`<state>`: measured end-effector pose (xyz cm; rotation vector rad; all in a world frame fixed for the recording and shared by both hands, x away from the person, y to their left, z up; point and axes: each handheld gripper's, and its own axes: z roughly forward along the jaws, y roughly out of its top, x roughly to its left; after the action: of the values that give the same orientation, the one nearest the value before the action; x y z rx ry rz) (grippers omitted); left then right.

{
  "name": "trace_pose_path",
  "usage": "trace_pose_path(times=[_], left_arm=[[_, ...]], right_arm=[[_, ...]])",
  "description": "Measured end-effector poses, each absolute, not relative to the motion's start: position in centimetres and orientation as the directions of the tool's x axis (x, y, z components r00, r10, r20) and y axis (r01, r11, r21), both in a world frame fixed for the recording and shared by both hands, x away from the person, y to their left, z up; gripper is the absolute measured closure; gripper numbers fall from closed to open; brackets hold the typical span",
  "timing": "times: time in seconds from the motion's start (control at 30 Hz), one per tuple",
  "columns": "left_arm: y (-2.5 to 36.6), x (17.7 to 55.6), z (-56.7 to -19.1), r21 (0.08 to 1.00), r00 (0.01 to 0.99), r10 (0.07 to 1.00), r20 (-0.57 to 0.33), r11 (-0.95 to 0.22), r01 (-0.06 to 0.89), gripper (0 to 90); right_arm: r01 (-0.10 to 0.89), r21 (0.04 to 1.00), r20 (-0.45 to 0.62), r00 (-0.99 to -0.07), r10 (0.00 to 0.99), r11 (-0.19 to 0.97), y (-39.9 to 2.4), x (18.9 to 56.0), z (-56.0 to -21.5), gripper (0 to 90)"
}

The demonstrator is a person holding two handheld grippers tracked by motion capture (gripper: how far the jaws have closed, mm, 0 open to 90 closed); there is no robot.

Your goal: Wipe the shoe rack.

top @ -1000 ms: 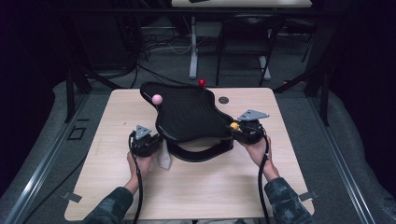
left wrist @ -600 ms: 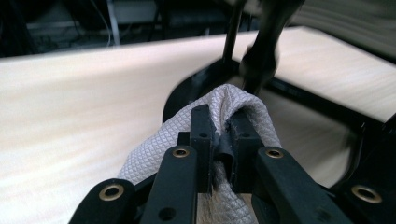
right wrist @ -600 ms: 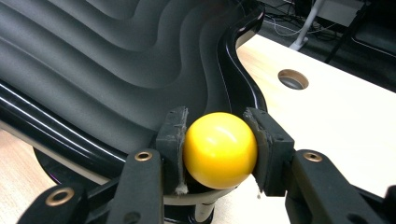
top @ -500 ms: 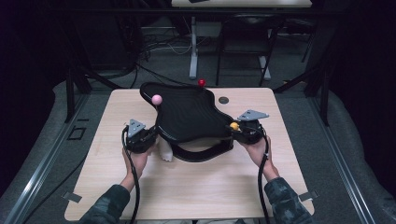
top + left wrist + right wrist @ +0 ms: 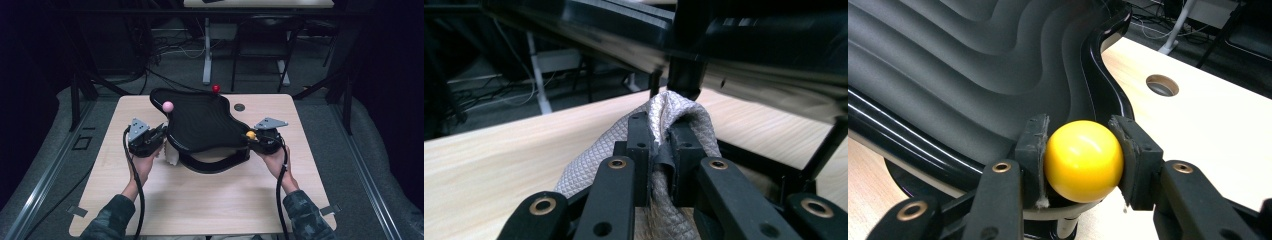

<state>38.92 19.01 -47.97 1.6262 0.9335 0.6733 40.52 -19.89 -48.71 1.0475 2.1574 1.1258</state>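
My left claw is pinched tight on a fold of quilted grey cloth, and it has slid left since a second ago, drawing the cloth out from under the near left edge of the black wavy tray. From above, more pale cloth now shows beside that edge, where earlier it lay tucked closer in under the tray. I judge the cloth is coming free, though part of it still looks caught beneath the tray's frame.

My right claw is closed around a yellow ball at the tray's near right corner, and it has kept its place, steadying that side.

A pink ball sits at the tray's far left, a red ball at its far edge. Neither has shifted. The tray rests mid-surface.
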Motion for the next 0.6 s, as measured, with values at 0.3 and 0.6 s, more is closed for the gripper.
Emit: trace_pose_path(times=[0.3,0.6], left_arm=[[20.0,39.0,-47.7,0.971,0.51,0.859,-0.05,-0.077,0.225,82.5],[21.3,38.5,-46.7,0.979,0.484,0.873,-0.058,-0.045,0.2,82.5]], right_arm=[[0.4,0.838,-0.074,-0.591,0.803,0.371,-19.9,40.5,-48.7,60.1],[0.384,0.842,-0.065,-0.626,0.777,0.38,-20.6,40.9,-48.7,60.3]])
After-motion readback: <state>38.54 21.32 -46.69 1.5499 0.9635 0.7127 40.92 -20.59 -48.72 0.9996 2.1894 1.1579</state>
